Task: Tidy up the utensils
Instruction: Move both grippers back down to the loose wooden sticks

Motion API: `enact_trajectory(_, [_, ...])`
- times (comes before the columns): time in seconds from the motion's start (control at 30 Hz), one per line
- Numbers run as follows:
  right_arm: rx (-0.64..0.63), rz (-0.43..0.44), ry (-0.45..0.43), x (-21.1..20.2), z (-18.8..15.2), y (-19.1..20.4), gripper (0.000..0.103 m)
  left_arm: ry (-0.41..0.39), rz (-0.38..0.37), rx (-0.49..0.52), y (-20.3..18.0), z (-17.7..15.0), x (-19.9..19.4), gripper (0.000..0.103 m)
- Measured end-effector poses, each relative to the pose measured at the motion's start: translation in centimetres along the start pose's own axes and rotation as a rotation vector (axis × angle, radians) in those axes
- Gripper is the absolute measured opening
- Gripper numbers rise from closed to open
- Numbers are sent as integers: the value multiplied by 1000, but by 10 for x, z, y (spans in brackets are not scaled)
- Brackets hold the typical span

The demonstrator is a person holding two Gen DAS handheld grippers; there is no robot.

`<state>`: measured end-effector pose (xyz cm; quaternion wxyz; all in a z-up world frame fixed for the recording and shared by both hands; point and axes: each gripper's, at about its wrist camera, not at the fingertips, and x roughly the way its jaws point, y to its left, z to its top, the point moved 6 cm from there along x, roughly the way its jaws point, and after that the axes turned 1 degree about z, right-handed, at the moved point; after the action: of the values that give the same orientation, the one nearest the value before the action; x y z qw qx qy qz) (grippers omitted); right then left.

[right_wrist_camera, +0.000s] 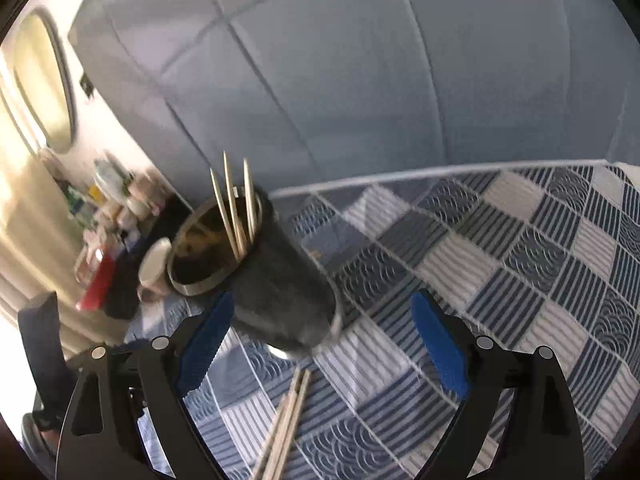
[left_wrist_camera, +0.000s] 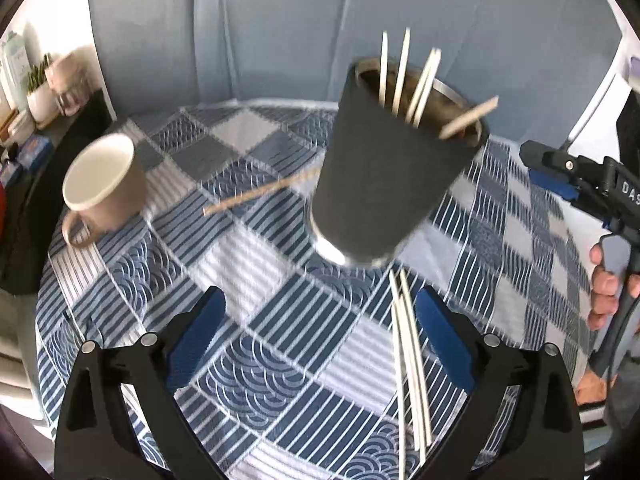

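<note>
A dark tumbler [left_wrist_camera: 384, 176] stands on the blue patterned tablecloth [left_wrist_camera: 256, 384] with several pale chopsticks [left_wrist_camera: 400, 76] sticking out of it. One chopstick [left_wrist_camera: 256, 196] lies on the cloth to its left. A few more chopsticks [left_wrist_camera: 408, 360] lie in front of it, by my left gripper's right finger. My left gripper [left_wrist_camera: 320, 344] is open over the cloth with nothing between its pads. In the right wrist view my right gripper [right_wrist_camera: 320, 348] is open too; the tumbler [right_wrist_camera: 272, 280] is just past its left pad, and loose chopsticks [right_wrist_camera: 286, 428] lie below, between its fingers.
A beige mug [left_wrist_camera: 104, 180] stands on the cloth at the left. A person's hand [left_wrist_camera: 608, 280] holds the right gripper [left_wrist_camera: 540, 170] at the right edge. A cluttered side shelf [right_wrist_camera: 104, 216] stands beyond the table. A blue-grey padded surface [left_wrist_camera: 280, 40] rises behind.
</note>
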<state>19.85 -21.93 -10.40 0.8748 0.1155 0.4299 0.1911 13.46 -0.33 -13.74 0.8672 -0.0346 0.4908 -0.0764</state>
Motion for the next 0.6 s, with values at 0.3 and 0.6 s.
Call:
enact_trajectory(0.3, [-72,-76,180,29,-72,1,86,113,17,82,-16,-48,25,95])
enact_trajectory(0.6, [-111,-146,292,58,-115,2,86,179,17,190,-33,-84,39,95])
